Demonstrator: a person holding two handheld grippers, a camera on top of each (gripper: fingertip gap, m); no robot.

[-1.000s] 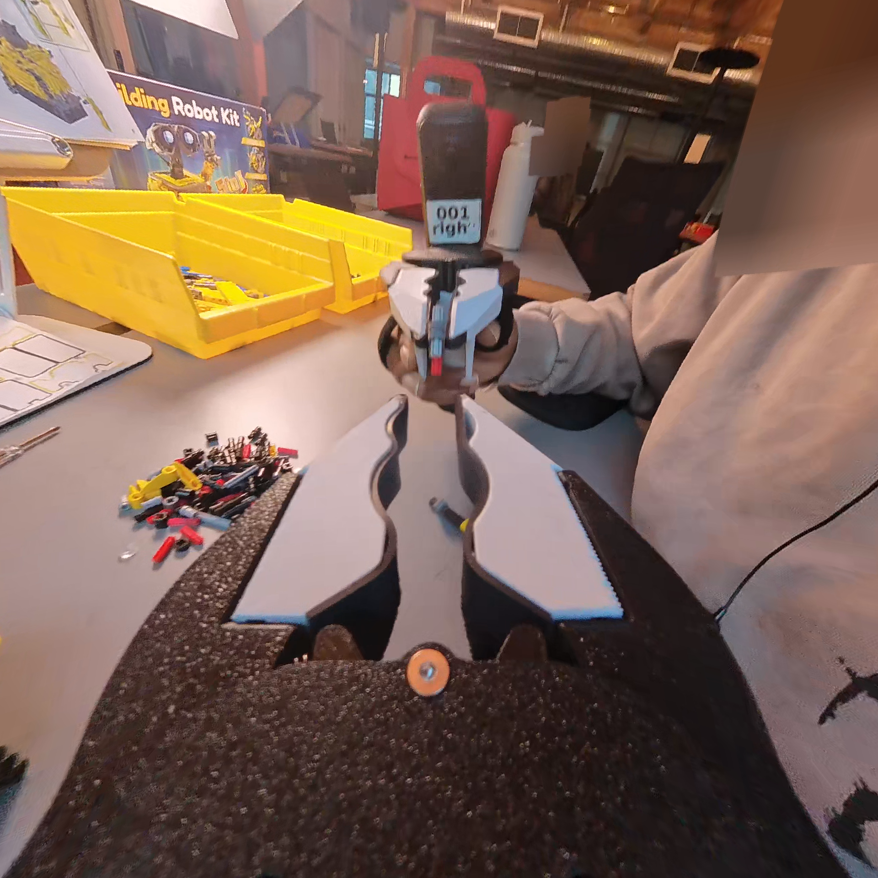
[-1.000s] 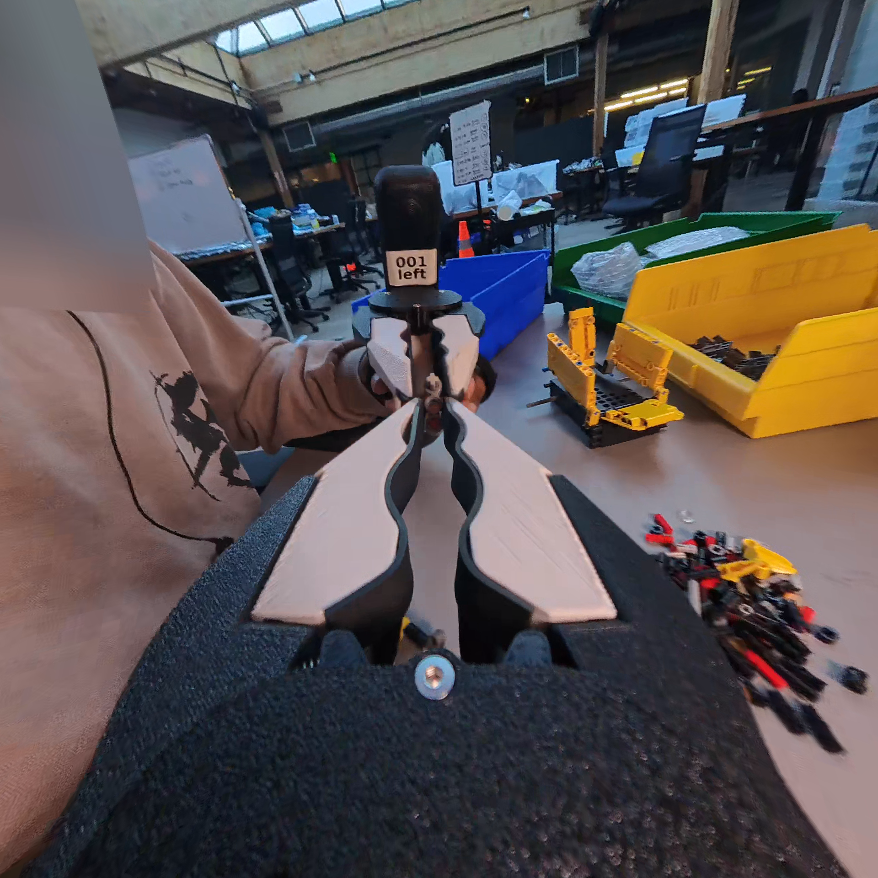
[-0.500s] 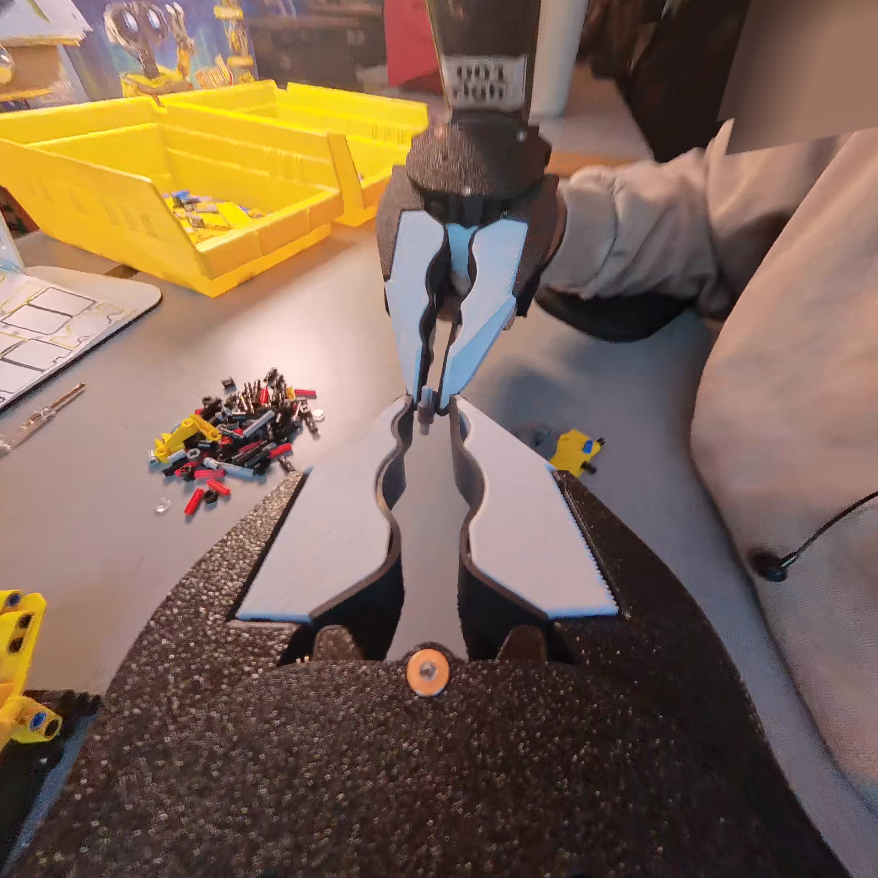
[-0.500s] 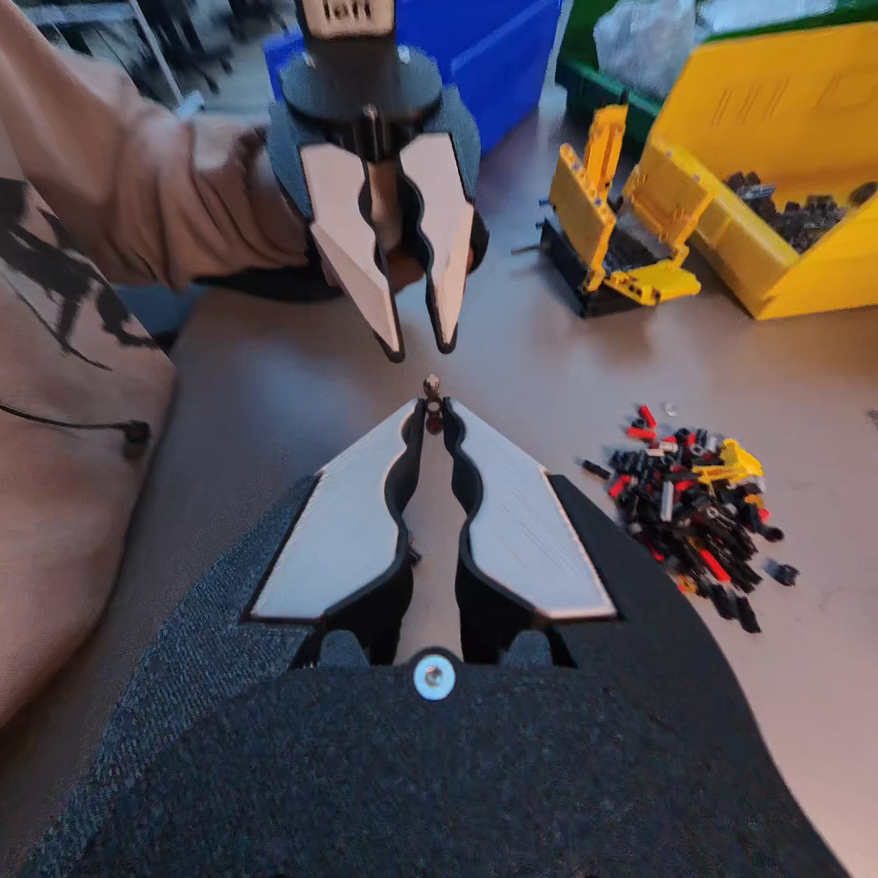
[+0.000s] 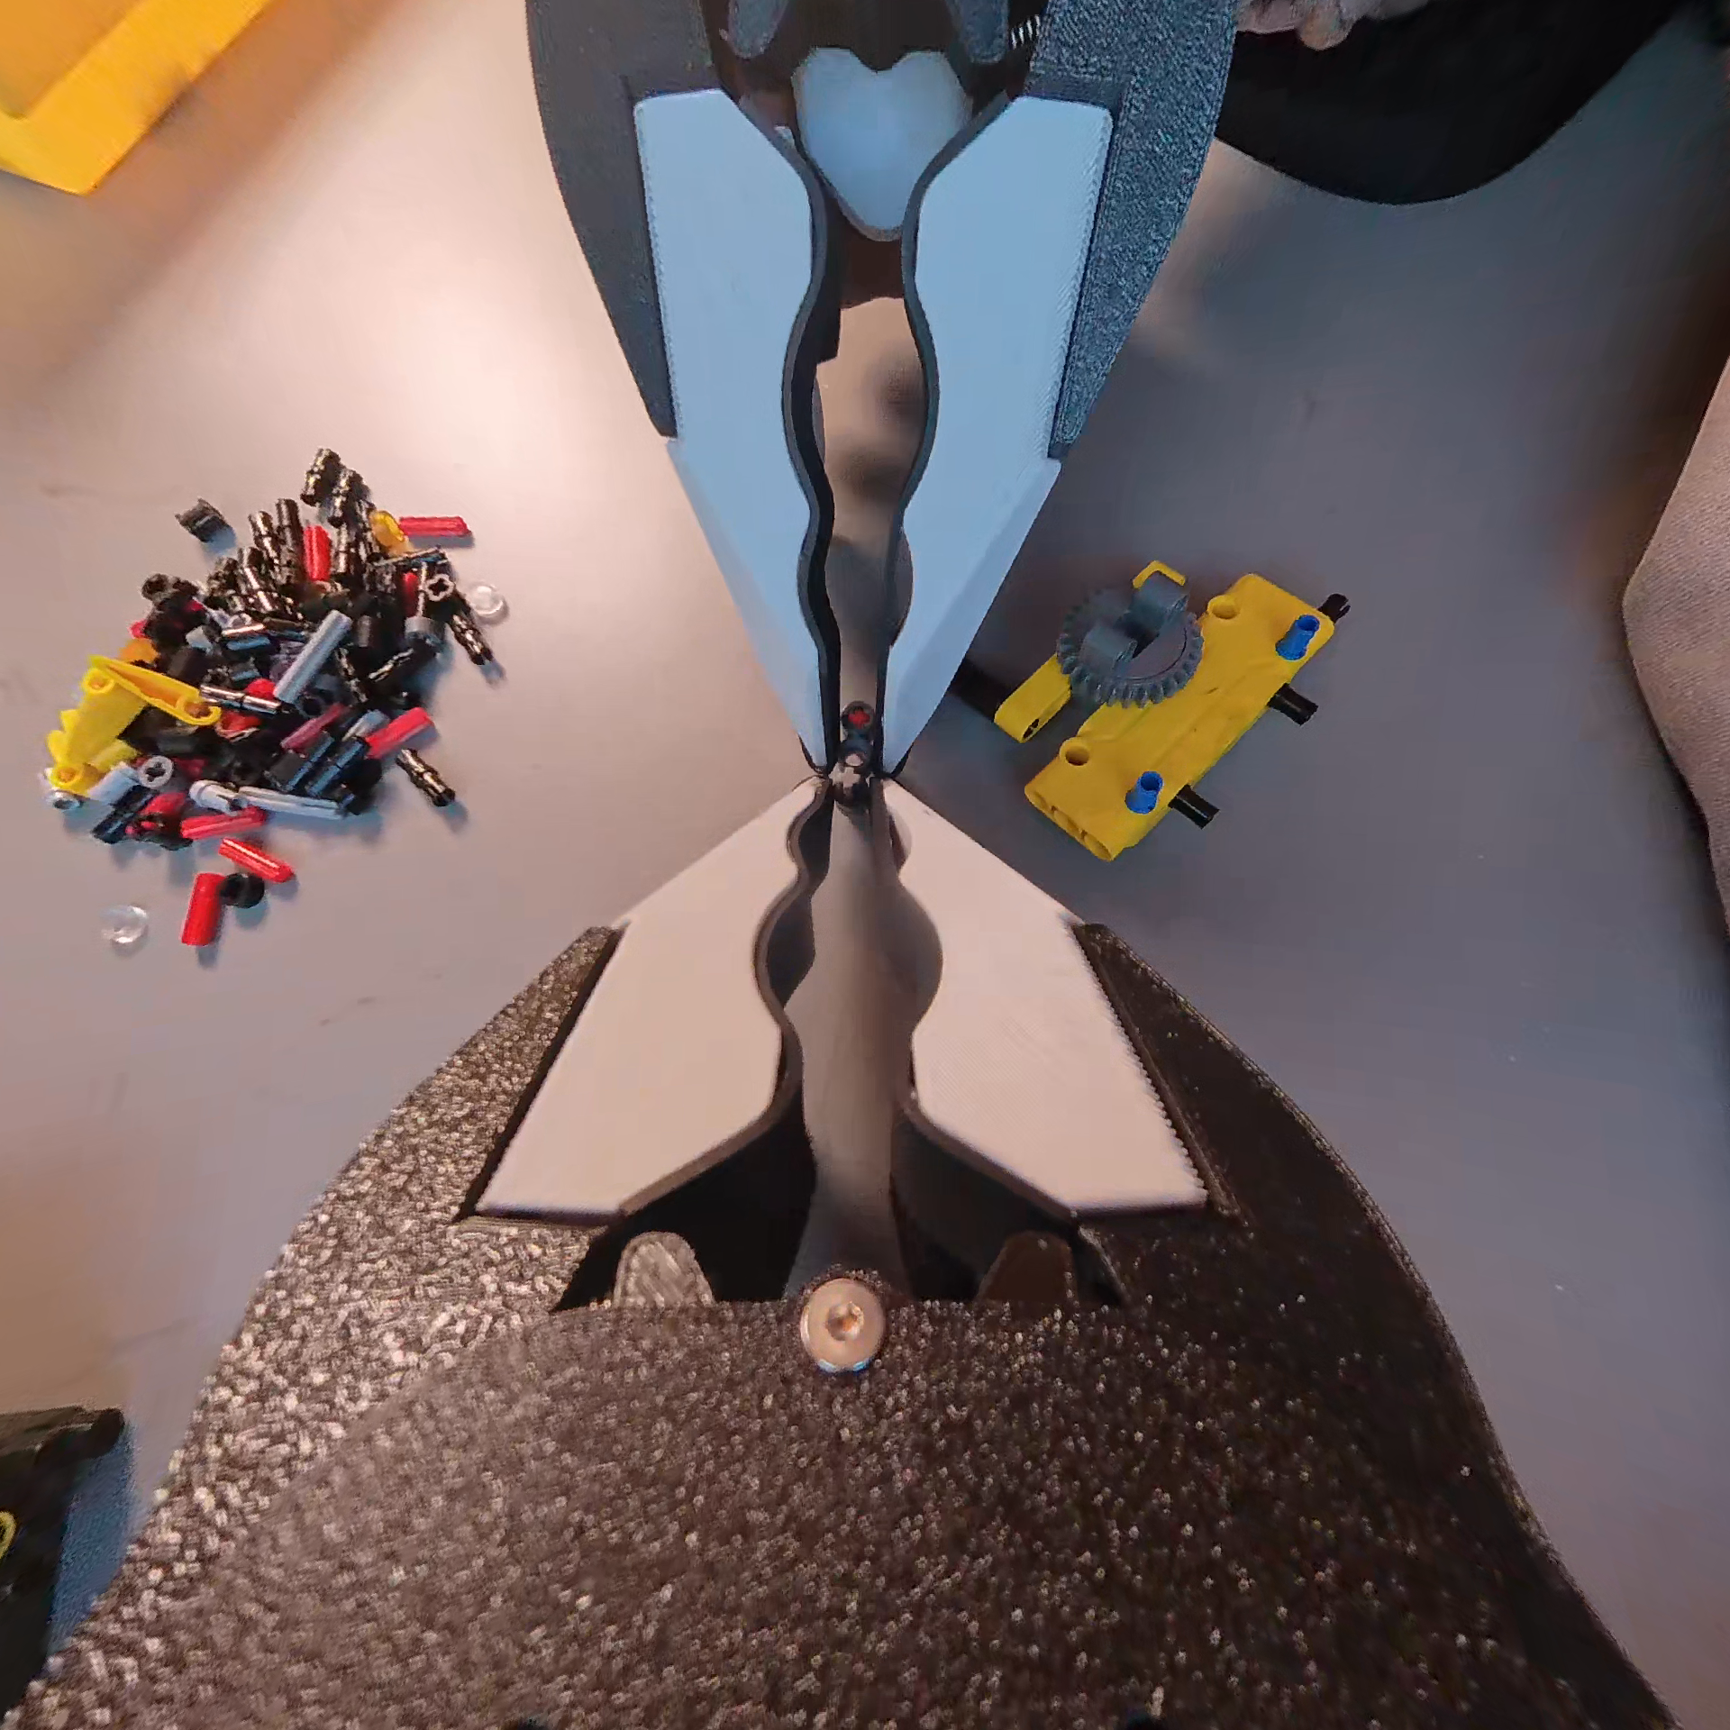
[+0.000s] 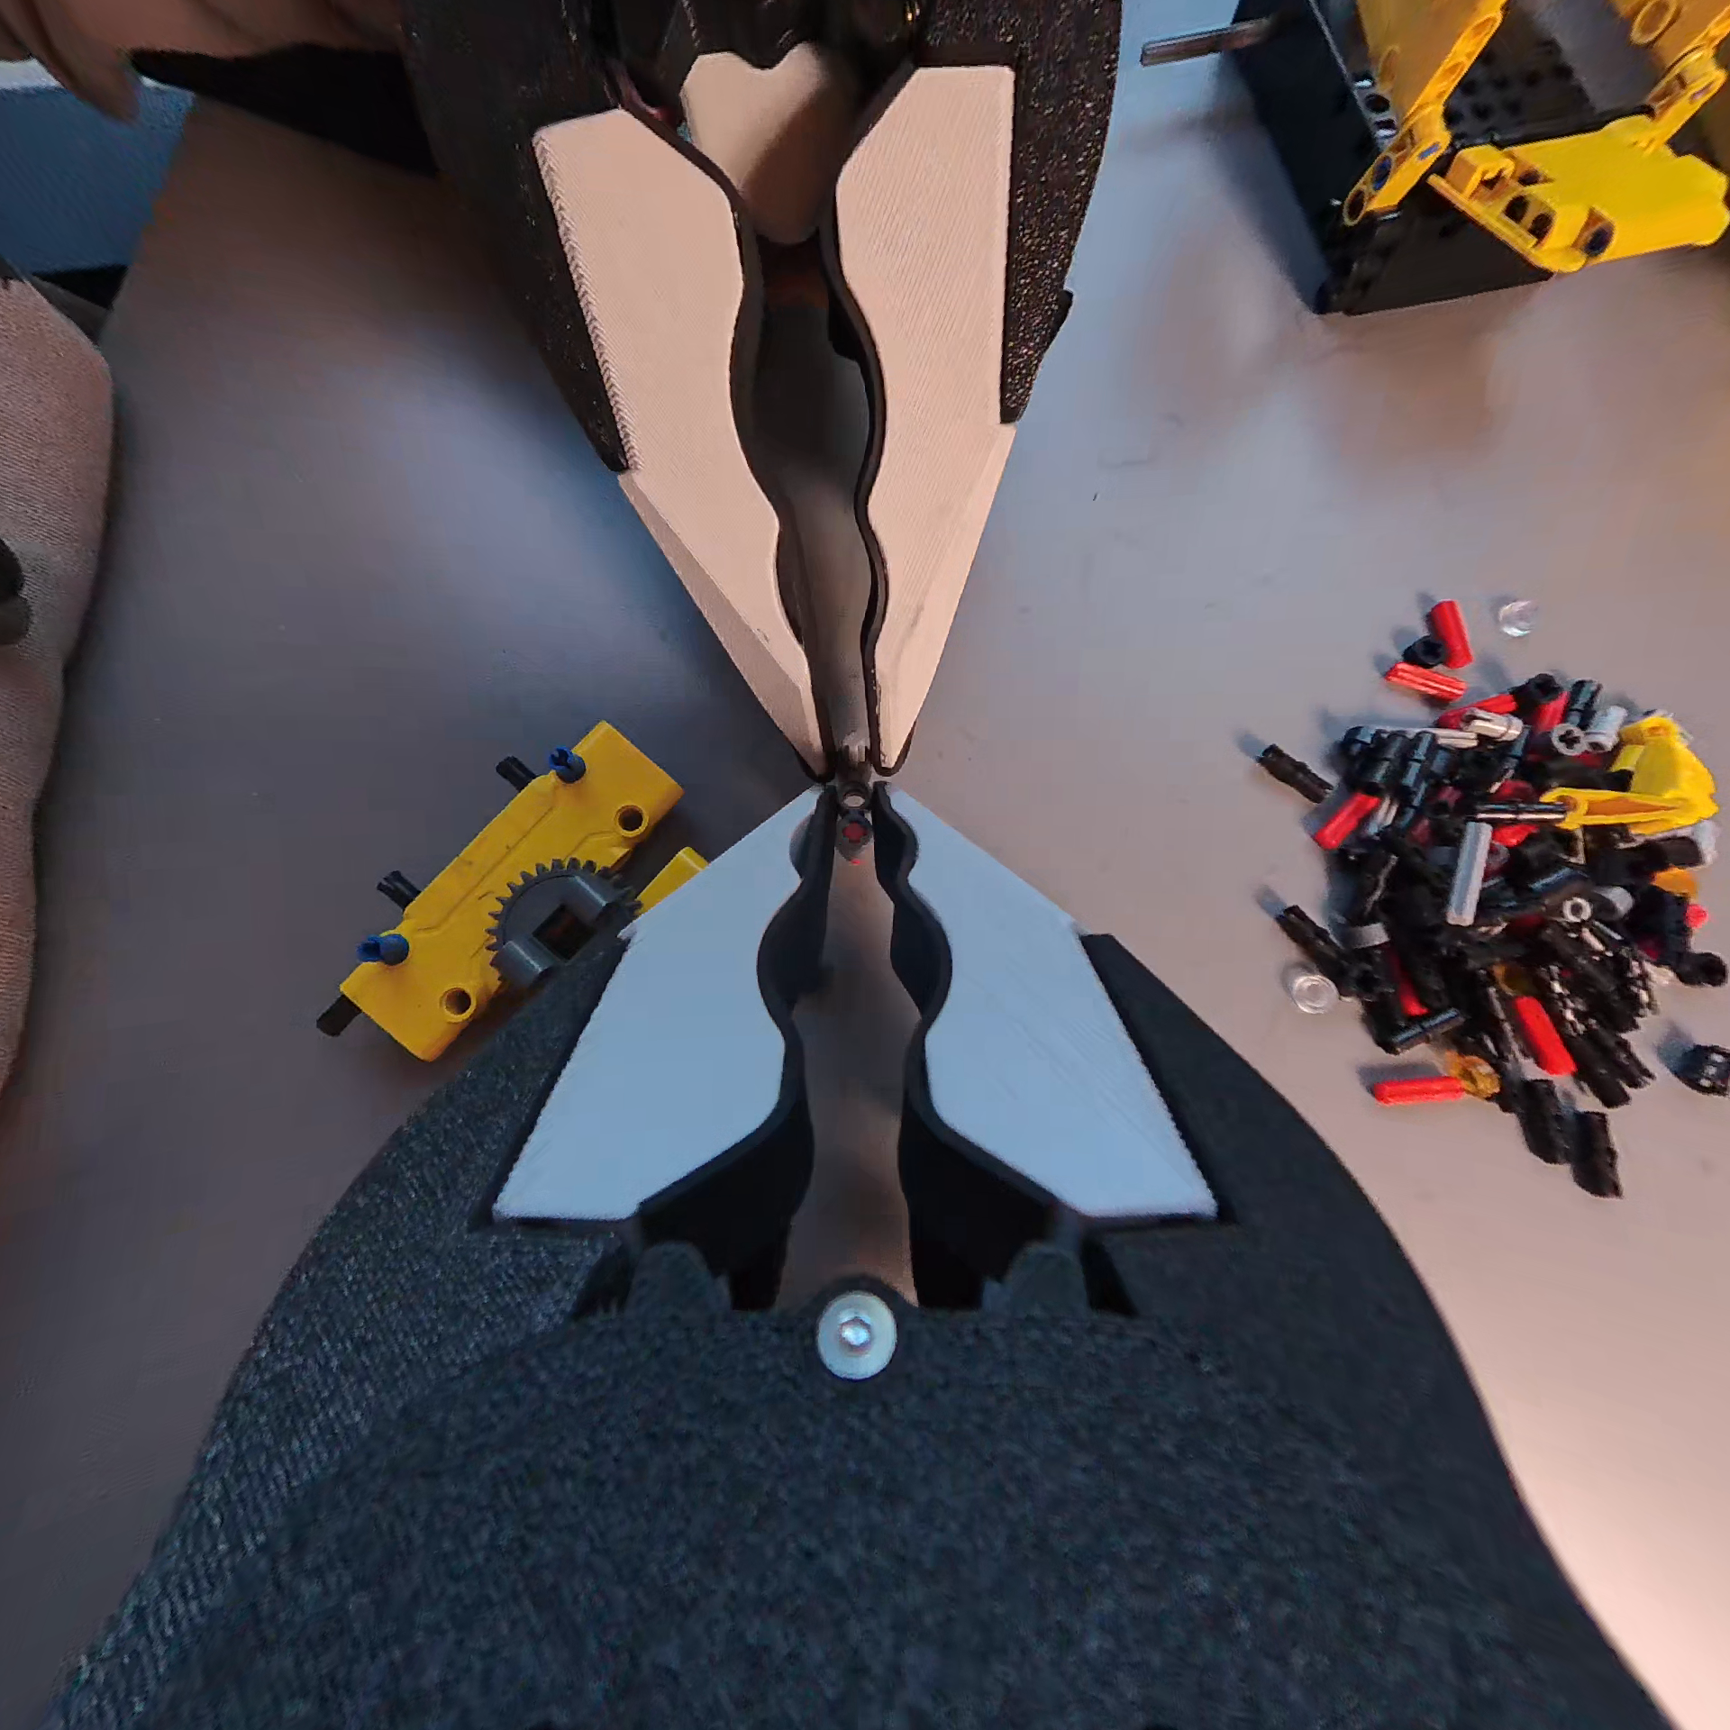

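While meeting tip to tip above table [image 5: 1404, 328] | left gripper [image 5: 850, 803] pinching small connector piece [image 5: 850, 782], right gripper [image 6: 854, 813] narrowly clamping red-centred connector [image 6: 853, 829] | joining under way, seating unclear | yellow gear assembly [image 5: 1170, 711] lying beside.

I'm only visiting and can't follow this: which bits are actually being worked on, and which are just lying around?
In use:
- left gripper, shut on a small pin
- right gripper, shut on the small black connector

Lying about:
- pile of loose pieces
- yellow beam assembly with grey gear
- yellow-and-black build

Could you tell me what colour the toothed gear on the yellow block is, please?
The gear is dark grey, clearest in the left wrist view.
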